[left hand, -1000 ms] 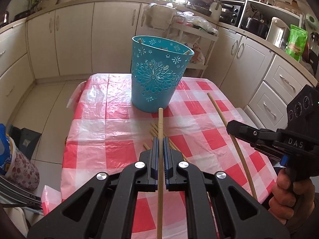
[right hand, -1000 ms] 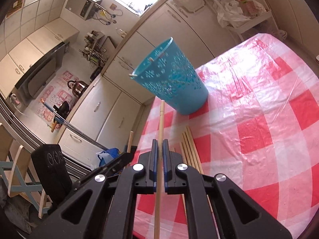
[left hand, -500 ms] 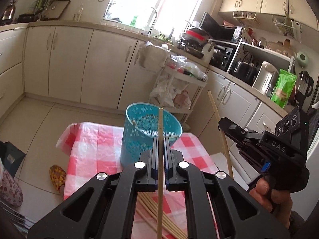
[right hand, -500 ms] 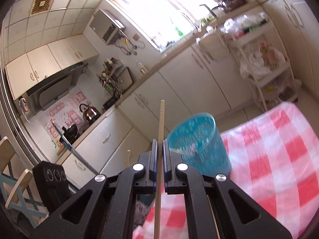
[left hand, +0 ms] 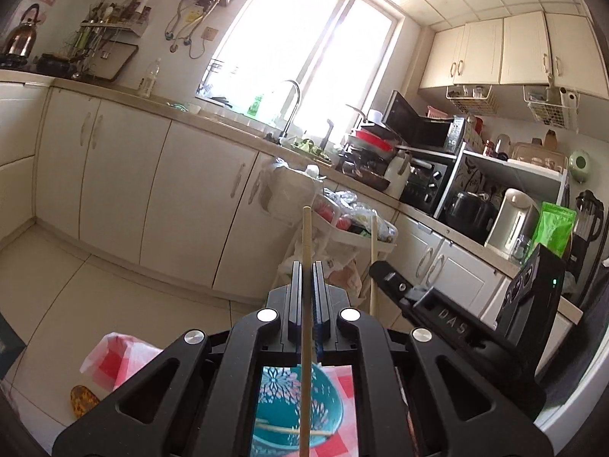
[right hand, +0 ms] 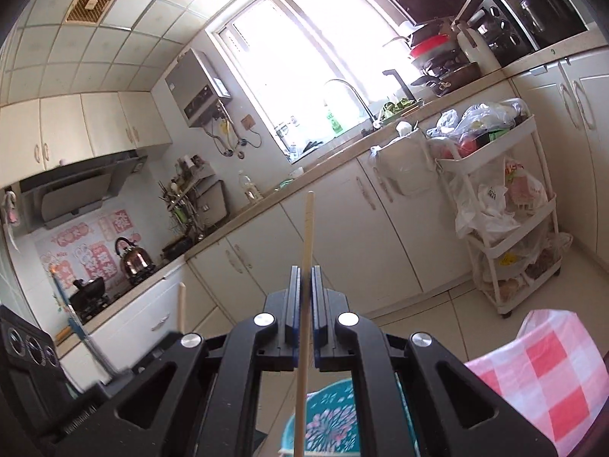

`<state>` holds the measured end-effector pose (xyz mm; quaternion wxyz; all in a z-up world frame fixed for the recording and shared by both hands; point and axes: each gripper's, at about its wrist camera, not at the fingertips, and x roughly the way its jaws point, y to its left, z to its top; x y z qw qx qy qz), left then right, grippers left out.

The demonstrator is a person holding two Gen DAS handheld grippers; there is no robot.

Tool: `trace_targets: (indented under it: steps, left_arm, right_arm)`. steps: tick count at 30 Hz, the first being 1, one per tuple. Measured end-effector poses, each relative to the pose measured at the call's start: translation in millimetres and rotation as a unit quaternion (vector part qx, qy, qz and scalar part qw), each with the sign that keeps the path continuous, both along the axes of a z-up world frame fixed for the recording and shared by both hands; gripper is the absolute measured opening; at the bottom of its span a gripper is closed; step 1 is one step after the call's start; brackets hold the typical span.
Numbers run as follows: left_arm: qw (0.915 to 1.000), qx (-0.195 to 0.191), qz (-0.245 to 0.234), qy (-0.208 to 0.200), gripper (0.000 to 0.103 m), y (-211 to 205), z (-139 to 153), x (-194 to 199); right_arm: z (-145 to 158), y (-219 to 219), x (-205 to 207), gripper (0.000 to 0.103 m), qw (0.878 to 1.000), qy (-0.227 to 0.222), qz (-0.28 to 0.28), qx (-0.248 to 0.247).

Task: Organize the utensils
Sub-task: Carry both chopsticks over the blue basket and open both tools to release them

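Gripping one long pale wooden chopstick (left hand: 306,266) between its clenched black jaws, the left tool (left hand: 305,285) points nearly level across the kitchen. Right tool (right hand: 305,285) likewise clenched on a second pale wooden chopstick (right hand: 307,236), stick running straight out past the tips. In the left wrist view the right tool (left hand: 384,270) shows just beside, its chopstick (left hand: 373,259) standing upright.

Change over the last second: both tools have risen and tipped up. A second ago the worktop with its red-and-white checked plastic cloth filled both views, with the turquoise perforated plastic basket (left hand: 297,407) standing ahead and loose chopsticks lying near it. Now the basket sits low, seen only through the gap in each tool's frame, from above; right wrist view shows its rim (right hand: 331,419) the same way. Cloth reduced to a corner (right hand: 548,373) at the frame edge. One chopstick (left hand: 293,431) seems to lie across the basket's inside.

Reading: both sticks are lifted clear of the worktop and carried above the basket. Drop not yet made. Next move likely calls for tipping the sticks down over the rim, then releasing.
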<state>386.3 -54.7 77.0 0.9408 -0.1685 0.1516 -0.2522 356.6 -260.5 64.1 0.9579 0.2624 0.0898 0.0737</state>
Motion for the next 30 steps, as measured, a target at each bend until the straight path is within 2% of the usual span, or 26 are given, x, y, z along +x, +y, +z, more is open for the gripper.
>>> trace_targets:
  steps: [4, 9, 13, 19, 22, 23, 25, 30]
  left_arm:
    - [0.9994, -0.015, 0.032, 0.002, 0.005, -8.6, -14.5, 34.9]
    - [0.9976, -0.021, 0.066, 0.006, 0.005, -19.3, -34.8, 59.8]
    - [0.9974, -0.003, 0.072, 0.008, 0.005, -27.7, -48.8, 61.5]
    - [0.9967, 0.027, 0.068, 0.037, 0.005, -28.3, -70.8, 54.4]
    - [0.9960, 0.034, 0.064, 0.052, 0.007, -19.3, -75.3, 43.1]
    - [0.9957, 0.036, 0.065, 0.055, 0.010, -15.2, -75.7, 37.7]
    - [0.9950, 0.040, 0.068, 0.061, 0.018, -4.4, -76.8, 22.8]
    - [0.9918, 0.064, 0.077, 0.080, 0.046, 22.0, -84.0, -26.8]
  right_arm:
    - [-13.8, -0.5, 23.6, 0.006, 1.000, 0.017, -0.005, -0.018]
    - [-34.8, 2.1, 30.3, 0.006, 0.998, 0.034, -0.009, -0.044]
    - [-51.6, 4.4, 31.8, 0.006, 0.997, 0.049, -0.008, -0.062]
    - [-71.6, 1.0, 25.8, 0.007, 0.996, 0.077, 0.000, -0.054]
    - [-73.7, -4.2, 4.1, 0.017, 0.995, 0.081, 0.004, -0.050]
    - [-73.6, -6.1, -5.9, 0.021, 0.995, 0.082, 0.004, -0.049]
    - [-73.7, -10.3, -25.2, 0.022, 0.995, 0.084, 0.007, -0.048]
    - [-89.3, -17.0, -90.7, 0.032, 0.991, 0.123, 0.008, -0.052]
